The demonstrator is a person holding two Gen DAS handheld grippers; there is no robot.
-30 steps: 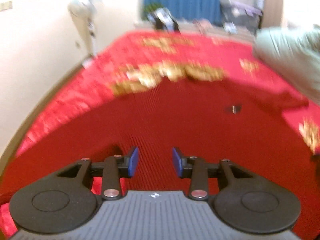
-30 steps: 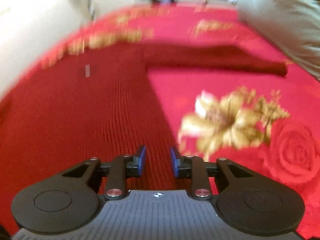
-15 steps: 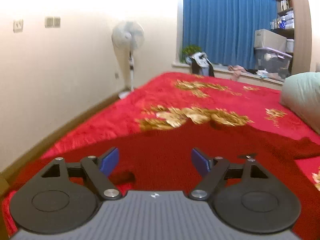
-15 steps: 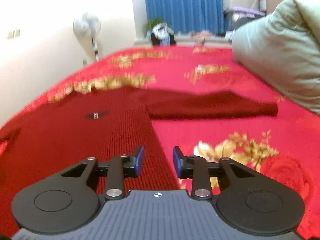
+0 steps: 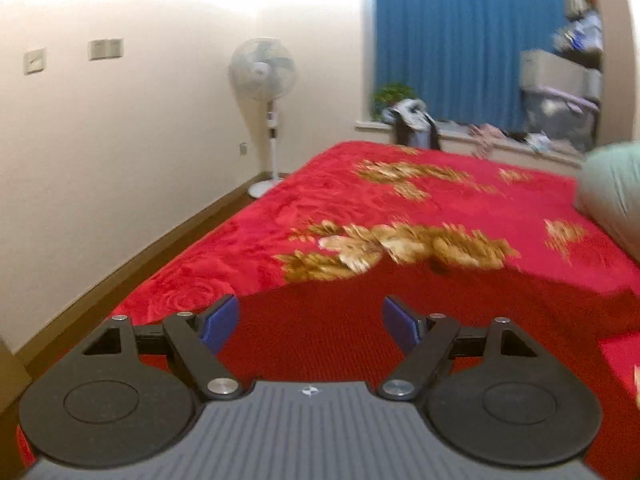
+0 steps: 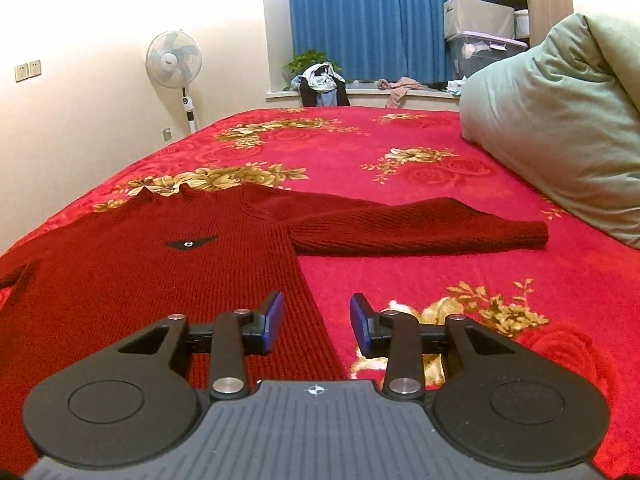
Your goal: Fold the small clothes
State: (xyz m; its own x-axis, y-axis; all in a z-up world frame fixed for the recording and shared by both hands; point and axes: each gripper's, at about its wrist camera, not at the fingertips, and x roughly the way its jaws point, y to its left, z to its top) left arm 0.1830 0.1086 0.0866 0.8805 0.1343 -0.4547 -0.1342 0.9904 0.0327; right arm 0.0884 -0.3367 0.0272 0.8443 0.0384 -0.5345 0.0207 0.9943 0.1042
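Note:
A dark red knitted sweater [image 6: 160, 272] lies flat on the red flowered bedspread [image 6: 500, 280], with a small black badge on its chest and one sleeve [image 6: 420, 228] stretched out to the right. My right gripper [image 6: 316, 322] is open and empty above the sweater's right side edge near the hem. My left gripper [image 5: 310, 320] is wide open and empty above the sweater's body [image 5: 320, 320] on the left side.
A grey-green pillow [image 6: 560, 132] lies at the right of the bed. A standing fan [image 6: 174, 64] is by the left wall. A window ledge with clothes and a blue curtain [image 6: 380, 20] are at the far end. The bed's left edge drops to the floor [image 5: 140, 260].
Both grippers have tilted up from looking down at the bed to looking level across it. The left gripper has opened wide. The right has opened slightly.

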